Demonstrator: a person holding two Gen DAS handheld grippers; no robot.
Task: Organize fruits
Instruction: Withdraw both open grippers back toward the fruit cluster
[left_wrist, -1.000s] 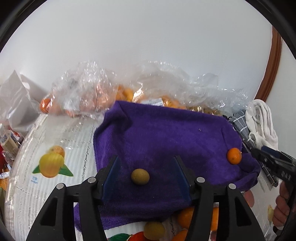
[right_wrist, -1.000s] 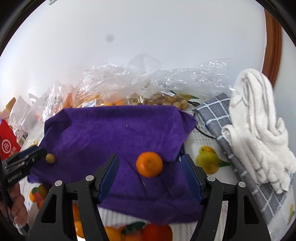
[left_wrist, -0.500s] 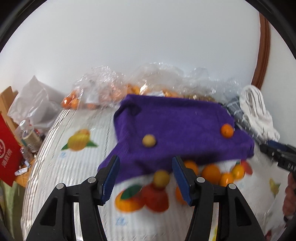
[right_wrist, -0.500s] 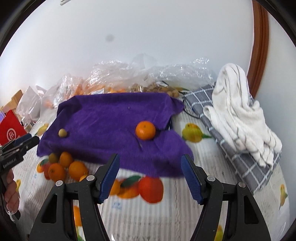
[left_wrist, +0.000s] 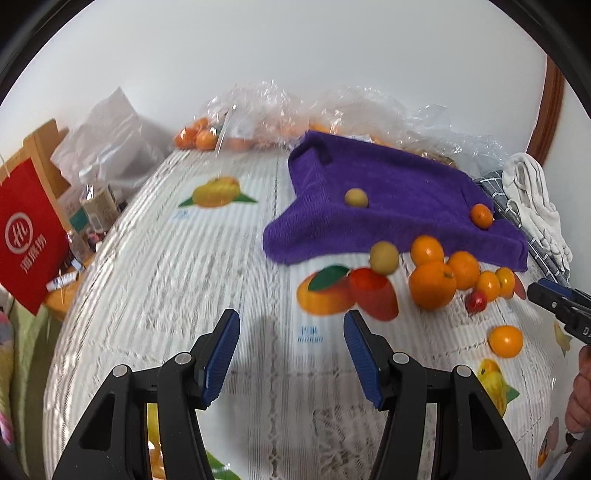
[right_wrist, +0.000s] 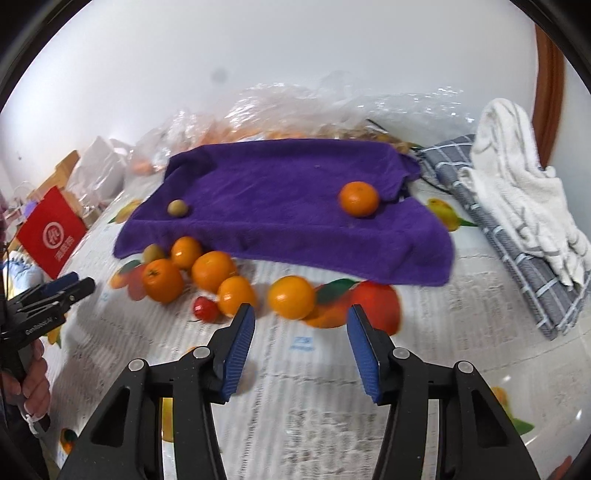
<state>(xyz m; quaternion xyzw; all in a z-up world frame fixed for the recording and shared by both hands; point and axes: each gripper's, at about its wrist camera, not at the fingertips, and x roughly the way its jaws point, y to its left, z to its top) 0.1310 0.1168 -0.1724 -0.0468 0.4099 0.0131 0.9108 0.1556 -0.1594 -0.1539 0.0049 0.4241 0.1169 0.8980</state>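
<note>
A purple towel (left_wrist: 391, 199) (right_wrist: 288, 199) lies on the fruit-print tablecloth. On it sit a small yellow-green fruit (left_wrist: 356, 197) (right_wrist: 178, 208) and a tangerine (left_wrist: 481, 215) (right_wrist: 359, 198). In front of the towel lies a loose cluster of several oranges (left_wrist: 432, 284) (right_wrist: 213, 270), another yellow-green fruit (left_wrist: 384, 257) (right_wrist: 153, 253) and a small red fruit (left_wrist: 475, 301) (right_wrist: 205, 308). One orange (left_wrist: 505, 340) (right_wrist: 291, 297) lies apart. My left gripper (left_wrist: 291, 341) is open and empty, well short of the fruit. My right gripper (right_wrist: 301, 332) is open and empty, just short of the lone orange.
Clear plastic bags of fruit (left_wrist: 258, 110) (right_wrist: 295, 110) lie behind the towel. A grey checked cloth (right_wrist: 517, 266) with a white towel (right_wrist: 517, 184) on it lies at the right. A red bag (left_wrist: 26, 236) and clutter stand off the table's left edge.
Both grippers have pulled back from the towel, leaving the yellow-green fruit and the tangerine on it. The loose fruit in front of the towel has come into view.
</note>
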